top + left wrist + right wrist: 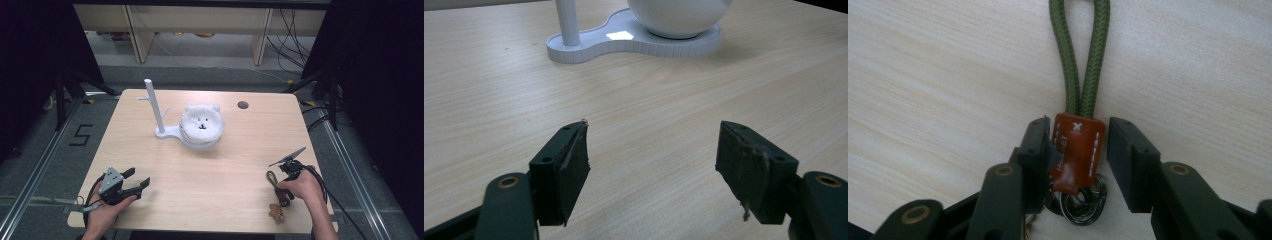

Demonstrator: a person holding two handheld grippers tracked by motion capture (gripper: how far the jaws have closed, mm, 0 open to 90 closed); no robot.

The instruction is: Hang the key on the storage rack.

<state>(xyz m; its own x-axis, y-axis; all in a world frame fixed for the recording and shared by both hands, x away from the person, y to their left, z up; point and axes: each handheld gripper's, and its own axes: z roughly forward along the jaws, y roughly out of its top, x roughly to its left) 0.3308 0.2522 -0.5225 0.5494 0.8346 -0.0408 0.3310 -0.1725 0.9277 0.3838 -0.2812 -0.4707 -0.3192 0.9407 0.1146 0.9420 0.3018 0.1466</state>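
Your right gripper [1075, 150] sits around the keychain [1075, 155] at the table's [210, 175] near right edge, jaws slightly apart, not pinching its leather tab. Looks like the grab step. Next you'd squeeze, lift, head for the stand [152, 107]. Left gripper [651, 160] rests wide open, empty.

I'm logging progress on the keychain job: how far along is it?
Early stage. Nothing looks placed yet: the keychain lies flat on the table, far from the white stand. In hand: the right gripper straddles its brown leather tab, with a gap at one jaw, so no firm grip. The left gripper waits open. Left: gripping, lifting, and probably hanging it.
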